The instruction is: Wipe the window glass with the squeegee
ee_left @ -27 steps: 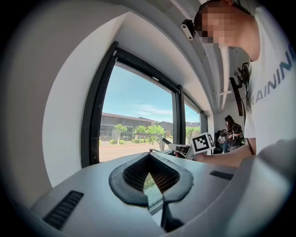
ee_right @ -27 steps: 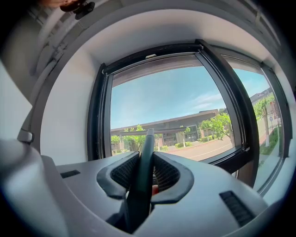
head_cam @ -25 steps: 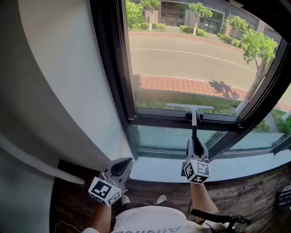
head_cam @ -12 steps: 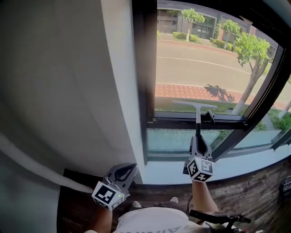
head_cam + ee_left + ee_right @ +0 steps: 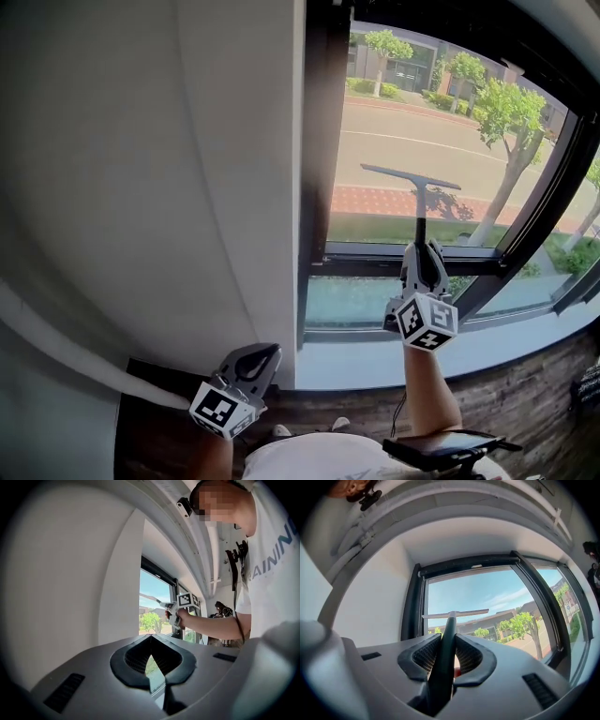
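The right gripper point(image 5: 447, 637) has its fingers pressed together on the handle of the squeegee point(image 5: 419, 212), which stands up from between them. The handle rises past the dark crossbar point(image 5: 366, 254) of the window frame, and the blade at its top lies nearly level in front of the window glass point(image 5: 487, 178) of the upper pane, toward that pane's left edge and about halfway up it. No view shows whether the blade rests on the glass or sits just off it. In the right gripper view the blade stretches across the lower part of the pane, with sky above it.

The left gripper point(image 5: 151, 636) has its fingertips closed against each other and nothing between them. It hangs low, below the bottom left corner of the window and beside the pale wall point(image 5: 169, 169), well apart from the squeegee. In its own view it looks toward the raised right gripper and the person's forearm point(image 5: 427, 384).

A pale sill point(image 5: 370, 364) runs under the lower pane. Beyond the glass lie a road, a brick path and trees.
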A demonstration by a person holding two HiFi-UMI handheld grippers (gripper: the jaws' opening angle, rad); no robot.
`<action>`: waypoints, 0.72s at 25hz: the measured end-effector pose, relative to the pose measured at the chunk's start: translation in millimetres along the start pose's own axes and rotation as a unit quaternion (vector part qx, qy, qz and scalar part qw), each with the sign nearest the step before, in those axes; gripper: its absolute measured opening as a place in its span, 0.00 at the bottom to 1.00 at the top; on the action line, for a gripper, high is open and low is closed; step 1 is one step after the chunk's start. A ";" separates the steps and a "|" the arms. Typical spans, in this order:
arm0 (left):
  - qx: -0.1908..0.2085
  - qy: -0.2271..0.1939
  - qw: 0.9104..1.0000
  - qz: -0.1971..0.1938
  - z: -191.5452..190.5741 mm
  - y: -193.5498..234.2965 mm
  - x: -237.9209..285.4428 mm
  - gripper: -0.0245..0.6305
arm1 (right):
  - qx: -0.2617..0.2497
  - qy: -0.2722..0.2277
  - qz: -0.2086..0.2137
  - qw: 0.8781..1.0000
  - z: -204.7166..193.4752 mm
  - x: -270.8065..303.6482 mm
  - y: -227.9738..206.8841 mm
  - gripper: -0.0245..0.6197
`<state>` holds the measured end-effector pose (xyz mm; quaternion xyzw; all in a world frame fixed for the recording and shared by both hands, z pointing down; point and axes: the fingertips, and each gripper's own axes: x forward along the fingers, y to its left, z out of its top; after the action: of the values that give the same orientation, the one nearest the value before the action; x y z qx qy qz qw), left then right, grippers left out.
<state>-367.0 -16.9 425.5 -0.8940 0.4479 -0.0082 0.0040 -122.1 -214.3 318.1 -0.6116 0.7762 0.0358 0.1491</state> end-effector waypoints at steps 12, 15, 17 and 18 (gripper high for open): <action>0.007 -0.010 1.000 0.017 10.4 1.6 8.0 0.06 | -0.046 -0.126 0.013 0.991 182.7 155.3 42.1 0.19; 0.007 -0.011 1.000 0.025 9.4 6.6 5.8 0.06 | -0.056 -0.125 0.005 0.991 196.1 180.3 49.1 0.19; 0.007 -0.008 0.999 0.030 9.4 8.3 5.4 0.06 | -0.059 -0.127 -0.002 0.990 204.0 194.0 51.9 0.19; 0.007 -0.006 0.999 0.033 9.0 9.0 5.0 0.06 | -0.060 -0.130 -0.004 0.990 208.1 199.3 53.8 0.19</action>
<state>-371.1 -26.3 416.5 -0.8789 0.4768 -0.0063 0.0133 -176.1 -338.4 58.1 -0.6130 0.7441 0.1607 0.2117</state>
